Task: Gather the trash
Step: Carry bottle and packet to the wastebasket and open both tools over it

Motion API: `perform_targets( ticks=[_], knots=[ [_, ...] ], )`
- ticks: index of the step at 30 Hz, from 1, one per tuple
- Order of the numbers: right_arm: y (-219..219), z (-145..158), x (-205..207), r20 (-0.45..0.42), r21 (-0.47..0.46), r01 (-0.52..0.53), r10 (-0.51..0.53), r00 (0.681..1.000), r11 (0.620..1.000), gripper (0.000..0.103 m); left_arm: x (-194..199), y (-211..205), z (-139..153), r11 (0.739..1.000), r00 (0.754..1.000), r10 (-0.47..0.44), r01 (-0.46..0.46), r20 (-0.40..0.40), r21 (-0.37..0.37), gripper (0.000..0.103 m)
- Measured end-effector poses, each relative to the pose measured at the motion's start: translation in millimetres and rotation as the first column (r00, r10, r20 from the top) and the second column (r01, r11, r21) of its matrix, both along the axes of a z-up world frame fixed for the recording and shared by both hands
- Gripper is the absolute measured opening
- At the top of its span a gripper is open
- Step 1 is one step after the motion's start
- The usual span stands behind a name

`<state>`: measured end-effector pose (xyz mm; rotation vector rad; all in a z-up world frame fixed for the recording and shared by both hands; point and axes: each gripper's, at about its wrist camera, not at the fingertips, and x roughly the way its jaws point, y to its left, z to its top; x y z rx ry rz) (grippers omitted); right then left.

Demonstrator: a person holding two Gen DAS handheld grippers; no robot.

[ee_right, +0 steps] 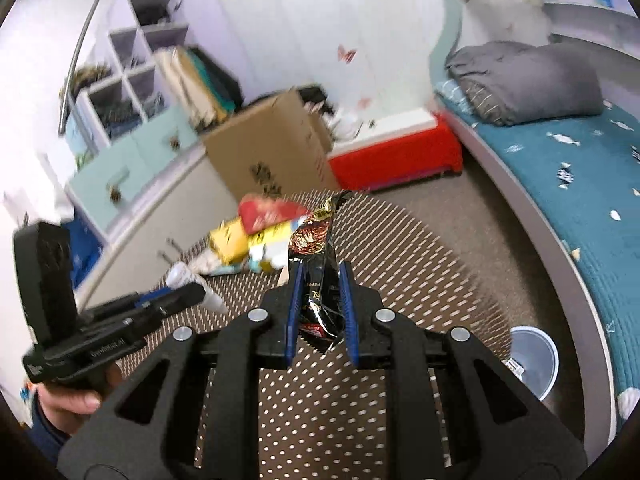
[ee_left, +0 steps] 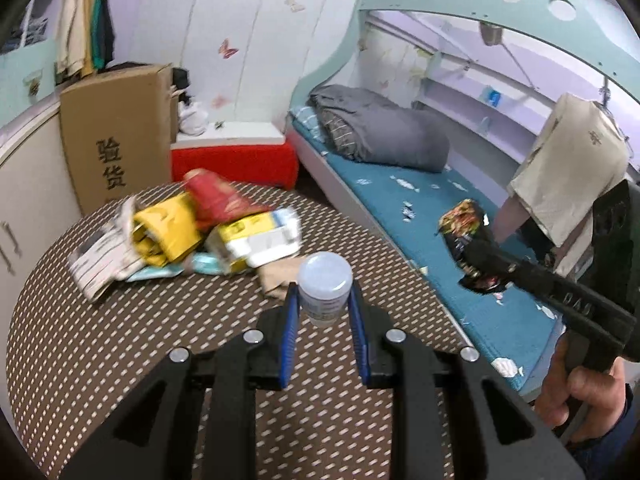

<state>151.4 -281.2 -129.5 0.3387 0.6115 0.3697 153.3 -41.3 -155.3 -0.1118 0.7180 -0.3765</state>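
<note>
My left gripper [ee_left: 323, 292] is shut on a small clear plastic bottle with a pale lid [ee_left: 325, 285], held above the round dotted table [ee_left: 120, 340]. The bottle also shows in the right wrist view [ee_right: 188, 280]. My right gripper [ee_right: 320, 276] is shut on a black and red snack wrapper [ee_right: 316, 256], held above the table; the wrapper also shows in the left wrist view [ee_left: 468, 236]. A pile of trash [ee_left: 192, 228], with red, yellow and white wrappers and cartons, lies on the table's far side and shows in the right wrist view [ee_right: 260, 236].
A clear plastic bin [ee_right: 534, 360] stands on the floor between table and bed. A bed with a teal cover [ee_left: 420, 216] runs along the right. A cardboard box [ee_left: 116, 136] and a red chest [ee_left: 236, 160] stand behind the table.
</note>
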Motion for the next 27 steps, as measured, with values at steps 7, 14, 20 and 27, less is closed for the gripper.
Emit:
perform_targets(
  ticks=[7, 14, 20, 27],
  knots=[
    [-74.9, 12.3, -7.7, 0.028, 0.029, 0.155, -0.156, 0.987, 0.987, 0.019, 8.6, -66.0, 14.5, 0.991, 0.991, -0.132, 0.133, 0.03, -0.004, 0.023],
    [-150.0, -7.1, -17.4, -0.027, 0.047, 0.322, -0.321, 0.947, 0.946, 0.019, 22.3, -142.1, 10.1, 0.965, 0.965, -0.263, 0.263, 0.016, -0.009, 0.023],
    [-198.0, -40.8, -18.7, -0.103, 0.058, 0.425, -0.418, 0.902, 0.903, 0.019, 35.1, -200.8, -11.6, 0.94, 0.939, -0.341, 0.341, -0.045, -0.002, 0.023],
    [-232.3, -88.6, -5.3, -0.213, 0.054, 0.482, -0.461, 0.861, 0.875, 0.019, 62.1, -272.7, -50.4, 0.913, 0.904, -0.399, 0.407, -0.157, 0.022, 0.023]
  ],
)
